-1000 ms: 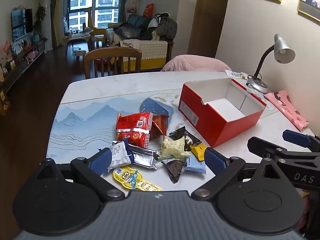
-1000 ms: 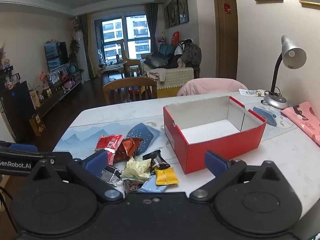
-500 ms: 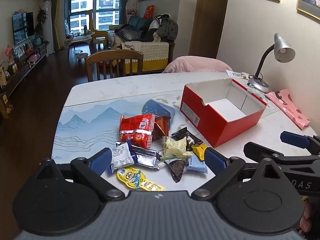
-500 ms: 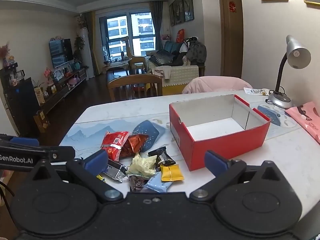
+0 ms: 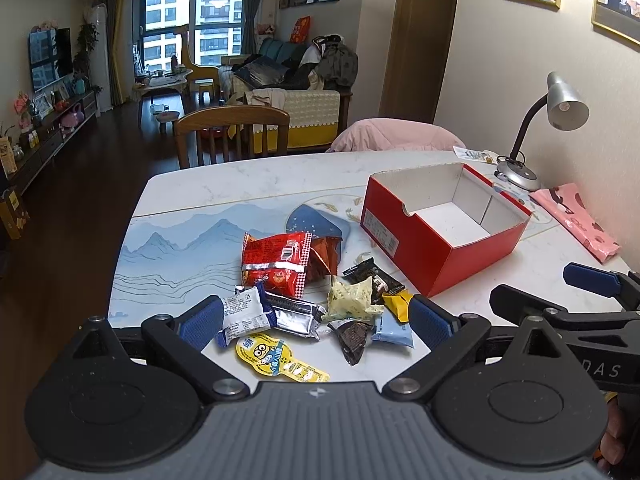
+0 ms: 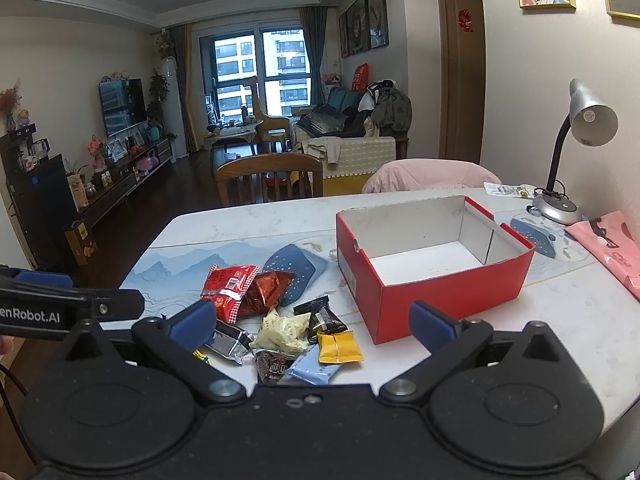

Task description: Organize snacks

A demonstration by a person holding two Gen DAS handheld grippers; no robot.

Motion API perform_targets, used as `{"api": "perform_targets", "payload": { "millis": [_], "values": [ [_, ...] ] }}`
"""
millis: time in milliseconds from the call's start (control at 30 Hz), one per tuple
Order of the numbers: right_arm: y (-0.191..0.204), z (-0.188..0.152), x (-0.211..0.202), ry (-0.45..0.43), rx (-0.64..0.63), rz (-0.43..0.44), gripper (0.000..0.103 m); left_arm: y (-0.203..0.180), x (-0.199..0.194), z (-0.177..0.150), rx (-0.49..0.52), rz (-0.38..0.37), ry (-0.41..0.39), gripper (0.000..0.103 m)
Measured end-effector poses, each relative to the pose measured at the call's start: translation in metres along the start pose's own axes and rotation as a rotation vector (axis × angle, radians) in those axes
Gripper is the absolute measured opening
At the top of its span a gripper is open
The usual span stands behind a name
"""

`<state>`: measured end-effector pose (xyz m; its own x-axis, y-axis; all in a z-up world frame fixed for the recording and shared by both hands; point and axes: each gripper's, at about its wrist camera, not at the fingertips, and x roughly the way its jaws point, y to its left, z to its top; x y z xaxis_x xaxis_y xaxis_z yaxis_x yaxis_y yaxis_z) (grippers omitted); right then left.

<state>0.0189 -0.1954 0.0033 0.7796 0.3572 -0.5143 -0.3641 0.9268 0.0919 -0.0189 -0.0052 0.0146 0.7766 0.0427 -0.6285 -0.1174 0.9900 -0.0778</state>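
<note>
While I am holding both tools above the near edge of the desk (image 5: 192, 188), my left gripper (image 5: 316, 318) and right gripper (image 6: 312, 322) are both hanging released with nothing between their blue pads. Lying loose on the desk between them and the empty red cardboard box (image 5: 444, 224) are the snacks: a red packet (image 5: 276, 264), a pale yellow wrapper (image 5: 352, 298), a silver packet (image 5: 292, 314), a yellow cartoon-printed packet (image 5: 276, 358) and a small orange-yellow packet (image 6: 339, 346).
</note>
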Motion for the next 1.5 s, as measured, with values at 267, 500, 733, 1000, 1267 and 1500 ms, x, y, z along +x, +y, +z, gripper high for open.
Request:
{"api": "perform_targets", "payload": {
  "millis": [267, 500, 733, 1000, 1267, 1500],
  "values": [
    [-0.001, 0.0, -0.004, -0.008, -0.004, -0.001, 0.103, -0.003, -0.007, 0.0, 0.005, -0.006, -0.01, 0.099],
    [-0.001, -0.002, -0.011, -0.023, -0.01, -0.007, 0.103, -0.006, -0.012, 0.0, 0.007, -0.007, -0.023, 0.099],
    [0.002, -0.002, -0.012, -0.022, -0.016, -0.006, 0.103, -0.006, -0.012, 0.0, 0.005, -0.007, -0.021, 0.099],
    [0.002, -0.002, -0.012, -0.022, -0.016, -0.006, 0.103, -0.005, -0.015, -0.002, -0.002, -0.01, -0.018, 0.099],
    [0.002, -0.003, -0.011, -0.012, -0.02, -0.011, 0.103, -0.006, -0.015, -0.003, -0.012, -0.014, -0.007, 0.099],
    [0.001, -0.003, -0.005, 0.006, -0.023, -0.012, 0.103, -0.003, -0.006, -0.003, -0.032, -0.021, 0.016, 0.099]
  ]
}}
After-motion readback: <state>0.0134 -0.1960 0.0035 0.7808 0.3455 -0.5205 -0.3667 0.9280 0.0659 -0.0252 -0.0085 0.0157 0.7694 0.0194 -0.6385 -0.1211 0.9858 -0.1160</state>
